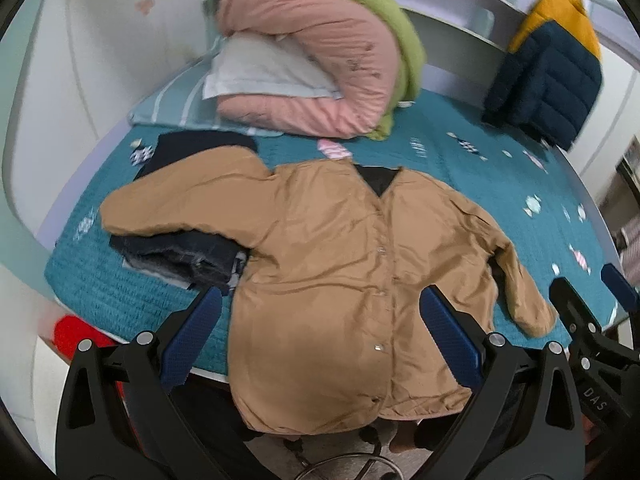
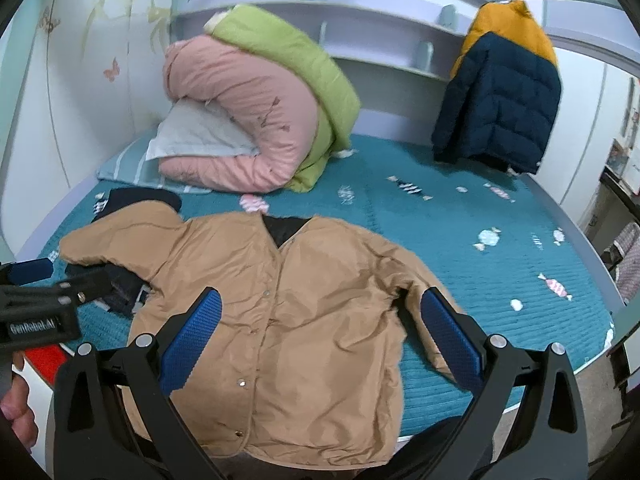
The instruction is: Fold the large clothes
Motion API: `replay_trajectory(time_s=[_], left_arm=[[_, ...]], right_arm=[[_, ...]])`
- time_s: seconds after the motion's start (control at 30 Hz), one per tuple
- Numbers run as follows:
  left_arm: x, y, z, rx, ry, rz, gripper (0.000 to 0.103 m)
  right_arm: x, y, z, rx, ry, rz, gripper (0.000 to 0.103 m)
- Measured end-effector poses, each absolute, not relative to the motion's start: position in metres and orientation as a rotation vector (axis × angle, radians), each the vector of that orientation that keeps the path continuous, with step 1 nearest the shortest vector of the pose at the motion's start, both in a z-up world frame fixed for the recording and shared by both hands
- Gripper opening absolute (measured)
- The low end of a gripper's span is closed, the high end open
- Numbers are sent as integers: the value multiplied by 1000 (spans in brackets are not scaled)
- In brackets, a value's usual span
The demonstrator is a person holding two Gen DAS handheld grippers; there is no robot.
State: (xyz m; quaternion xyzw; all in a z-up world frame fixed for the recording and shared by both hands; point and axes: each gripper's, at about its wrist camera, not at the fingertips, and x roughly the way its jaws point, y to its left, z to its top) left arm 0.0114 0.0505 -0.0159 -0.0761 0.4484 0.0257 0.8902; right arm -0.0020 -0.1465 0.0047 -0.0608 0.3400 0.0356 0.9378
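While the tan jacket (image 1: 340, 264) lies front up and buttoned on the teal bedspread (image 2: 460, 248), with its hem hanging over the near edge of the bed, nothing has yet been folded. Both the left gripper (image 1: 324, 332) and the right gripper (image 2: 320, 332) are held wide open above the lower body of the garment, and nothing is gripped by either. One sleeve is draped over a stack of dark folded clothes (image 1: 180, 256); the other sleeve (image 2: 432, 320) is bent down beside the body. A sleeve would probably be best taken first, near the cuff, and laid flat across the chest, so that wrinkles are not trapped; the slippery fabric should be pinched firmly before lifting
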Motion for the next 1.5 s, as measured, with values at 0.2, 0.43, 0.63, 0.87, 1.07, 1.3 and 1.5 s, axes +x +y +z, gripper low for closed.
replay_trajectory(time_s=[0.2, 0.43, 0.63, 0.87, 1.07, 1.3, 1.5], left_arm=[[31, 130, -44, -285, 989, 165, 99], [42, 252, -87, -484, 1009, 316, 99], [56, 323, -110, -618, 1013, 361, 99], [83, 367, -130, -678, 1029, 358, 99], [94, 397, -145, -748, 1021, 390, 99], [97, 439, -166, -911, 1009, 411, 99], [99, 468, -194, -1112, 982, 393, 99]], right_arm=[[33, -111, -14, -193, 753, 127, 96], [101, -54, -39, -201, 843, 255, 96], [157, -7, -65, -143, 928, 359, 95], [221, 28, -94, 33, 1039, 418, 83], [256, 45, -130, 162, 1188, 458, 47], [273, 72, -202, 169, 1381, 437, 40], [272, 86, -248, 176, 1433, 397, 38]])
